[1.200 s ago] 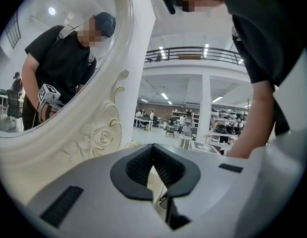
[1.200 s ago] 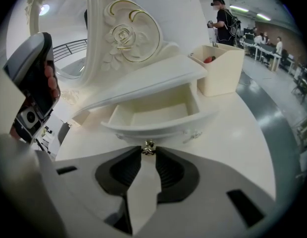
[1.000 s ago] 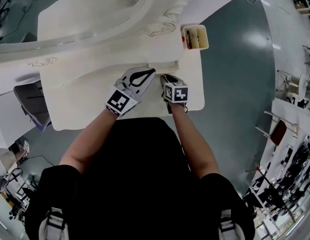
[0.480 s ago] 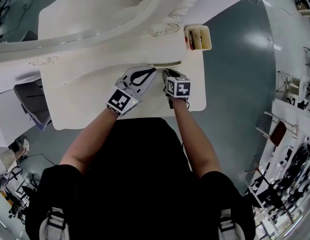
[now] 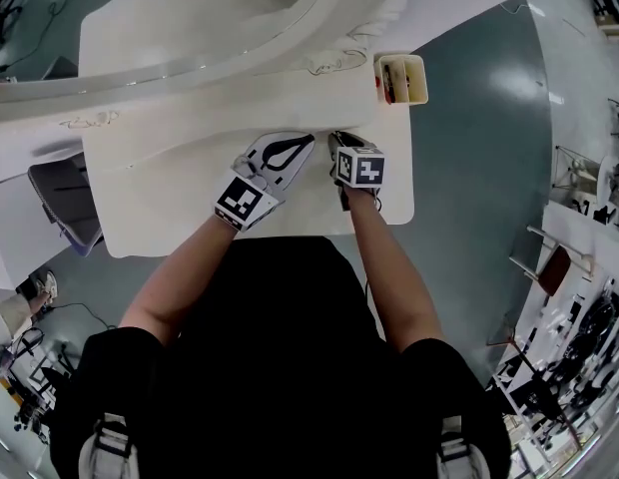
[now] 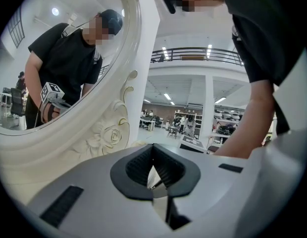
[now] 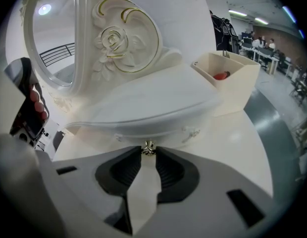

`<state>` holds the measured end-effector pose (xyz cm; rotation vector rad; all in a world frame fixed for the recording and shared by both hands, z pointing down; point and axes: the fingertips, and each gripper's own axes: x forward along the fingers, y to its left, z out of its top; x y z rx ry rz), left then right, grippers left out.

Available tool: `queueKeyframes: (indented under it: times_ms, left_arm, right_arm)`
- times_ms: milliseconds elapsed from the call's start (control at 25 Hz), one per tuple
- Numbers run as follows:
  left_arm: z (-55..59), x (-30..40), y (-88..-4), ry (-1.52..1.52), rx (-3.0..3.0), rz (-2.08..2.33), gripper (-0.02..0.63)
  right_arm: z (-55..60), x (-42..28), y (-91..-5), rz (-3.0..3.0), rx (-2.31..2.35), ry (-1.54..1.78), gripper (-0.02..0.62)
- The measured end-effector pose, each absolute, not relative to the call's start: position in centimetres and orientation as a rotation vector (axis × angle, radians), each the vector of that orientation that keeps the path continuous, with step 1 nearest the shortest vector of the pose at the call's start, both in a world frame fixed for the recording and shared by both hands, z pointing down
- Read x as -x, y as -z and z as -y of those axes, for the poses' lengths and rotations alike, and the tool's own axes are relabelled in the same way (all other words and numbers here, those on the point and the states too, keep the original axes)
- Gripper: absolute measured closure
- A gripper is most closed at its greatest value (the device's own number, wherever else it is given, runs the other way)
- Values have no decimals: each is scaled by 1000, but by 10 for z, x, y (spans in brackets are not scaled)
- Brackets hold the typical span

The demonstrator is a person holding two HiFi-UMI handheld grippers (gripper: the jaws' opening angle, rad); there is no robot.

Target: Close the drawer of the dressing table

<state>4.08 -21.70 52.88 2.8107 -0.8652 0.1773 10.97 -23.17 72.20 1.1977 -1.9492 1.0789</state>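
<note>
Grey floor (image 5: 479,168) is spreading around the white dressing table (image 5: 180,193); its oval mirror (image 5: 190,28) is rising along the back; an open-topped box (image 5: 425,78) is standing at the table's right rear corner, a red item (image 7: 220,76) lying inside; the drawer (image 7: 158,129) is sitting in the raised shelf below the mirror, its front tucked under the shelf's overhanging lip; the right gripper (image 7: 149,151) is pinching the drawer's small metal knob (image 7: 149,147) between nearly closed jaw tips; the left gripper (image 6: 153,150) is waiting just beside it over the tabletop, jaws together, gripping nothing.
</note>
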Motion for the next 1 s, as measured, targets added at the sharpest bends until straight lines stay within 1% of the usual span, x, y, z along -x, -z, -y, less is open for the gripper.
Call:
queueKeyframes:
  times_ms: [720,840,1000]
  left_arm:
    - [212,-22,-512,-177,-2805,951,612]
    - [209,-18,-513,-181,-2789,971,612]
    - [203,-19,-510,-176,-2782,983,612]
  right_arm:
    - [249,-111,-721,1950,-1268,-1055,500]
    - [251,-111,-712,1977,-1270,-992,482]
    - [238,-116,-702,2006,-1269,-982,479]
